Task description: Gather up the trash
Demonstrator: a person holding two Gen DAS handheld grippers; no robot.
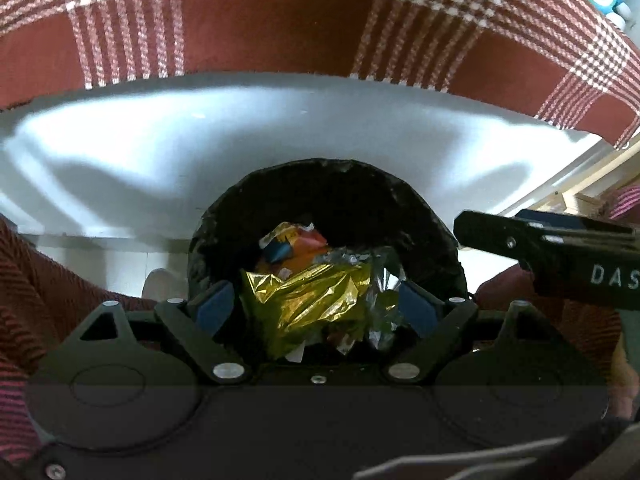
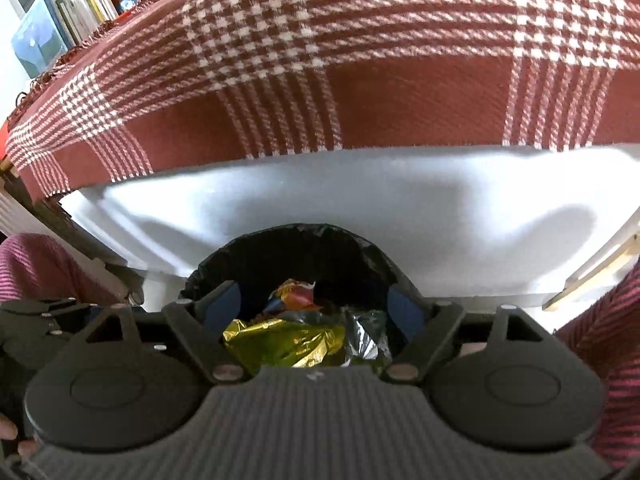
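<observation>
A bin lined with a black bag (image 1: 320, 176) (image 2: 304, 240) stands below both grippers. Inside it lie a crumpled gold foil wrapper (image 1: 308, 300) (image 2: 288, 340), an orange and blue wrapper (image 1: 292, 244) (image 2: 294, 294) and silver foil (image 1: 384, 276) (image 2: 364, 332). My left gripper (image 1: 316, 308) hangs open over the bin's mouth, its blue pads standing wide on either side of the trash below. My right gripper (image 2: 314, 310) is open too, just above the same bin, with nothing pressed between its pads. The right tool's black housing (image 1: 560, 256) reaches in from the right of the left wrist view.
Behind the bin rises a white panel (image 1: 200, 140) (image 2: 360, 208) topped by a red and white plaid blanket (image 1: 280, 20) (image 2: 360, 60). Books on shelves (image 2: 80, 12) stand at the far left. A person's red striped clothing (image 1: 24, 280) (image 2: 600, 340) flanks the bin. A wooden frame (image 2: 592, 280) lies to the right.
</observation>
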